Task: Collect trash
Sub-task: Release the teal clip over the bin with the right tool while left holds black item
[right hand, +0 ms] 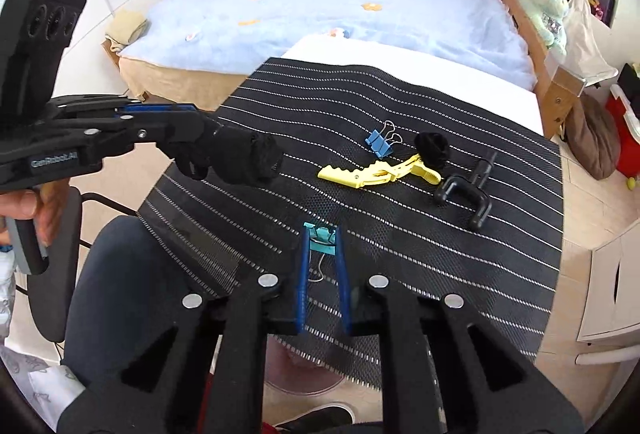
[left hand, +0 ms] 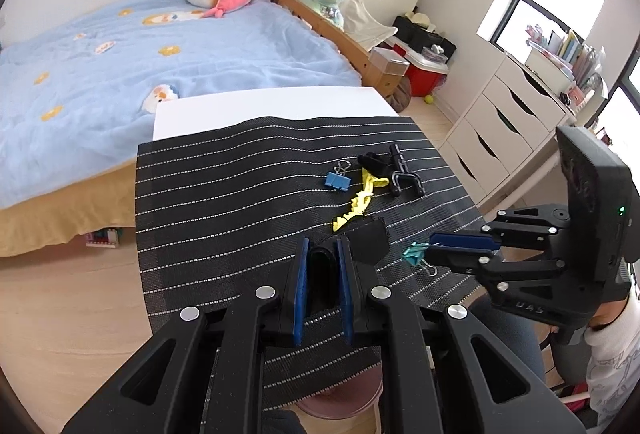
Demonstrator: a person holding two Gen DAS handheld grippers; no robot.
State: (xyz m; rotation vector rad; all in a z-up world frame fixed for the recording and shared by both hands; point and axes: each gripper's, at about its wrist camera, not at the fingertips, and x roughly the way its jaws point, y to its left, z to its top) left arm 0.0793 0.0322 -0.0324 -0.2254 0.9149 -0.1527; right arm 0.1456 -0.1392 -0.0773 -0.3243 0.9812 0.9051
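- Gripping a small teal binder clip [right hand: 320, 240] between the blue pads of the right gripper [right hand: 322, 246], clamped at the tips, wire handles trailing back toward the near edge of the black striped mat [right hand: 400, 106].
- Holding a black soft sleeve-like piece [left hand: 366, 240] in the left gripper [left hand: 324, 254], jaws closed on it, piece sticking out past the tips; exact kind of object hard to tell.
- Remaining on the mat, far and right of both grippers: blue binder clip with silver wire handles [right hand: 380, 143], yellow toothed plastic hair clip [right hand: 380, 172], black crumpled lump [right hand: 432, 148], black forked plastic holder [right hand: 466, 194].
- Judging the key relation: hair clip's long axis runs left to right in the right wrist view, broadside to the right jaws and closer to them than to the left.
- Noting both grippers are full, so likely unloading first; no bin clearly visible.
- Reading writing: pale lettering on the left gripper body, apparently "GenRobot.AI"; letters on the right one too blurred.
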